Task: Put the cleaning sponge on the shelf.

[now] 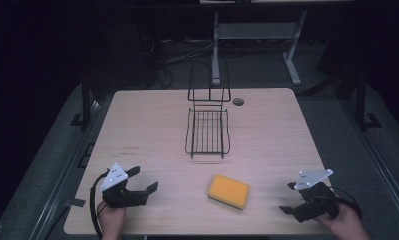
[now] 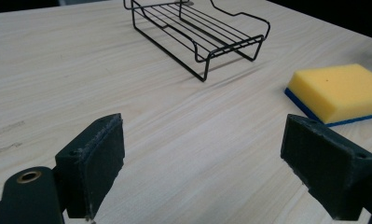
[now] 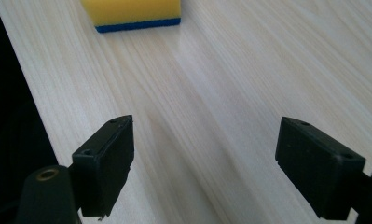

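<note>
Both claws sit at my near edge with nothing in them: the left claw is spread wide over bare wood near the front left corner, and the right claw is spread just as wide at the front right. From where I steer this, I judge the work as not yet begun.

Going down in size, the worktop carries two things. The black wire rack stands in the middle toward the far side, its tall looped back at the far end and its slatted tray empty. The yellow sponge lies flat on the wood in front of the rack and well apart from it, between my two claws and somewhat nearer the right one.

In the left gripper view the sponge shows a blue underside, lying ahead and to one side beyond the jaw, and the rack sits farther off. In the right gripper view the sponge is straight ahead, cut by the frame's top edge.

Everything is left, I think: reach the sponge, pinch it, lift it, and probably set it in the rack, though I can't be sure of that destination.
</note>
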`<action>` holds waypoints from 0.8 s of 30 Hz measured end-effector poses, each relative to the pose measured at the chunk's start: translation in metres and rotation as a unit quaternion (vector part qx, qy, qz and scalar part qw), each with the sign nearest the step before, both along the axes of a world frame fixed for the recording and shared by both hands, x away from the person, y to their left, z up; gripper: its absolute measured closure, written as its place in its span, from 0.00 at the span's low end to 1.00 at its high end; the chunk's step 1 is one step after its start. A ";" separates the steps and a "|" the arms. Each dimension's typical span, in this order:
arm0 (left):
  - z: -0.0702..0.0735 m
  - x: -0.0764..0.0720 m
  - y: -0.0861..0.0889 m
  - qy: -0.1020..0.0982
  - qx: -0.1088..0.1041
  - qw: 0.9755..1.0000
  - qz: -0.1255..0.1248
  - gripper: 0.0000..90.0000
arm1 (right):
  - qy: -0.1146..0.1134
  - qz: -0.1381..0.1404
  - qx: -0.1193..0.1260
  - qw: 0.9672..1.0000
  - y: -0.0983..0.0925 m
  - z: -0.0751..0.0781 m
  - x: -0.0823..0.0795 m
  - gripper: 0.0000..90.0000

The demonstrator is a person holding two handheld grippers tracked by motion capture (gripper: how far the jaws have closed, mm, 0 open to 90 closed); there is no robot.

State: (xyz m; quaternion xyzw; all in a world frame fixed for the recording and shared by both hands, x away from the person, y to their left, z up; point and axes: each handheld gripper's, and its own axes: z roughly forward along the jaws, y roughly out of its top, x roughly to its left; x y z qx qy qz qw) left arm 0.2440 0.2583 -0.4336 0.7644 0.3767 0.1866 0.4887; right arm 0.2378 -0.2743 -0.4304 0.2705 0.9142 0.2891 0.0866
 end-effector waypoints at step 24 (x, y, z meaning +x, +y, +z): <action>0.003 -0.006 0.006 -0.010 -0.009 1.000 0.006 0.14 | 0.004 0.049 -0.025 0.998 0.037 0.017 0.008 0.19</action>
